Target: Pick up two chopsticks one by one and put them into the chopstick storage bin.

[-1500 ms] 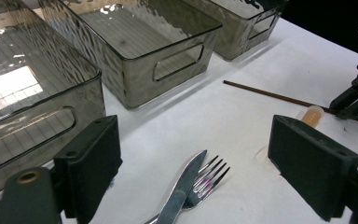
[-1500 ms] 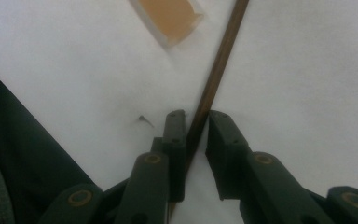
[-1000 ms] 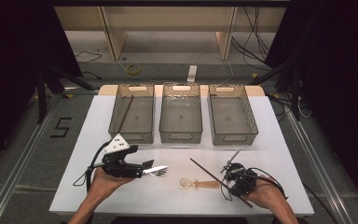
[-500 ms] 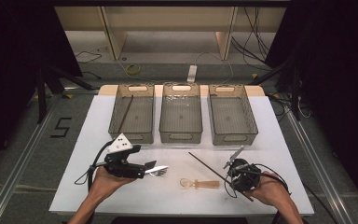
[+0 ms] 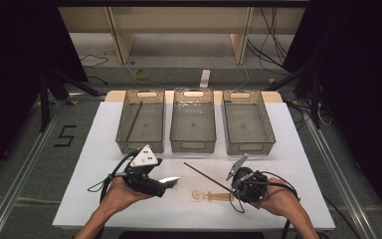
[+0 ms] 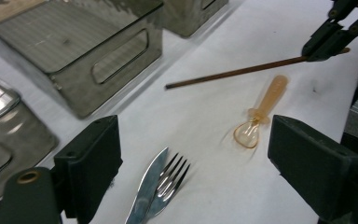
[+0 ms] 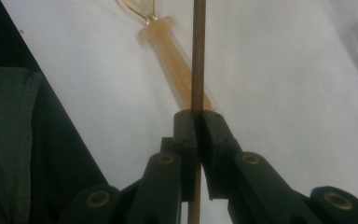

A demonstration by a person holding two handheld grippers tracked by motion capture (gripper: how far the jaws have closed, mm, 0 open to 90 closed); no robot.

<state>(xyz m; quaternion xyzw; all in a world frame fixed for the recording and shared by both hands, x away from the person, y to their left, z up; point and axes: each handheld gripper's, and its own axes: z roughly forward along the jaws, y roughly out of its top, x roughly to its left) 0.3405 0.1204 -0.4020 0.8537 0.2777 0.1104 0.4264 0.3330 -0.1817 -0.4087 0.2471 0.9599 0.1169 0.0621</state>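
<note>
My right gripper is shut on a thin brown chopstick, which sticks out past its fingertips. In the high view the chopstick slants up-left from the right gripper, above the table. An amber plastic spoon lies flat just under it, bowl to the left. My left gripper is open at front left. A metal knife and fork lie side by side on the table between its wide jaws, and the pads do not touch them.
Three grey mesh bins stand in a row at the back: left, middle, right. A second chopstick lies in the left bin. The white table ends close behind both hands.
The right gripper has risen with the chopstick and shifted slightly left. The left hand has slid a little to the right, over the knife and fork.
</note>
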